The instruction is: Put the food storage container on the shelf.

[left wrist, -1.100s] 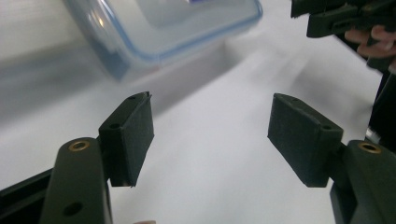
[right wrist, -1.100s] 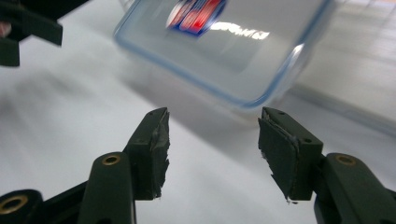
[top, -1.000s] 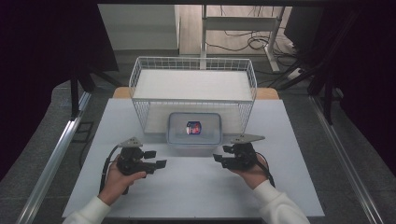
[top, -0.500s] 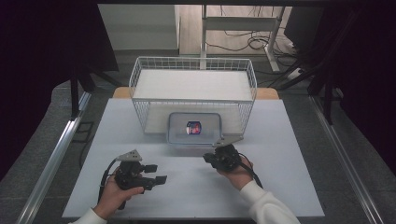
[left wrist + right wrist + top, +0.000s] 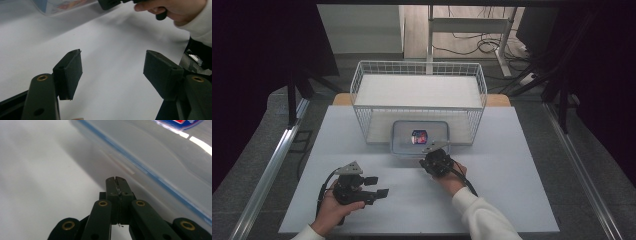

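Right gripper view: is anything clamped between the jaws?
No, the right gripper has its pads pressed together on nothing, just short of the clear container.

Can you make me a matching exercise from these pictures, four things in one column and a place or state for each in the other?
1. left gripper
2. right gripper
3. clear container
4. wire basket

a. at the table's far edge
b. jaws pressed together, nothing between
c. jaws apart over bare table
d. in front of the basket, a colourful item inside

Pairs: 1-c, 2-b, 3-d, 4-a
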Demonstrator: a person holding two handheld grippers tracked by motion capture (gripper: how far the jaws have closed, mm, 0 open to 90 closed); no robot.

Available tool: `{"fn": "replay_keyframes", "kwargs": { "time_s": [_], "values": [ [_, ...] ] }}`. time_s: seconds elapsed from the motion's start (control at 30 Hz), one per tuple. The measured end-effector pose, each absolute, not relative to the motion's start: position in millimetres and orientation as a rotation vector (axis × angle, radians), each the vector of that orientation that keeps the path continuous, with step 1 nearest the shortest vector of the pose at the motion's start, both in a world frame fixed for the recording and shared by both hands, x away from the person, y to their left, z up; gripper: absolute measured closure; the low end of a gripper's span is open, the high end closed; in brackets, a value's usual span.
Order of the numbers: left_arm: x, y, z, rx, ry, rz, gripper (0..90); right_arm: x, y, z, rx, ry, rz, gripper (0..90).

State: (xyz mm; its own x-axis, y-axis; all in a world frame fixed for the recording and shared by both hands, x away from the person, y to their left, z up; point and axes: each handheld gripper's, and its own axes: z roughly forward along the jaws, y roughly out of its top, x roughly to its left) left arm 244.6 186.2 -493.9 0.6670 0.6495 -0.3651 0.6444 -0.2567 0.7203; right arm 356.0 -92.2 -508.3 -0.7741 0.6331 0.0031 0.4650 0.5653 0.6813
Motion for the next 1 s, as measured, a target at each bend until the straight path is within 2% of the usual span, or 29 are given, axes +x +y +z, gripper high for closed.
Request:
{"fn": "replay_keyframes", "kwargs": {
  "time_s": [0.27,1.0],
  "values": [
    [245,188,-493,1.944,1.009,0.001,30.6,367,-87,-520,0.964,2.551,0.991,88.8],
    [247,190,-494,1.942,1.022,-0.017,29.0,402,-82,-507,1.073,2.423,1.072,88.9]
  ]
}}
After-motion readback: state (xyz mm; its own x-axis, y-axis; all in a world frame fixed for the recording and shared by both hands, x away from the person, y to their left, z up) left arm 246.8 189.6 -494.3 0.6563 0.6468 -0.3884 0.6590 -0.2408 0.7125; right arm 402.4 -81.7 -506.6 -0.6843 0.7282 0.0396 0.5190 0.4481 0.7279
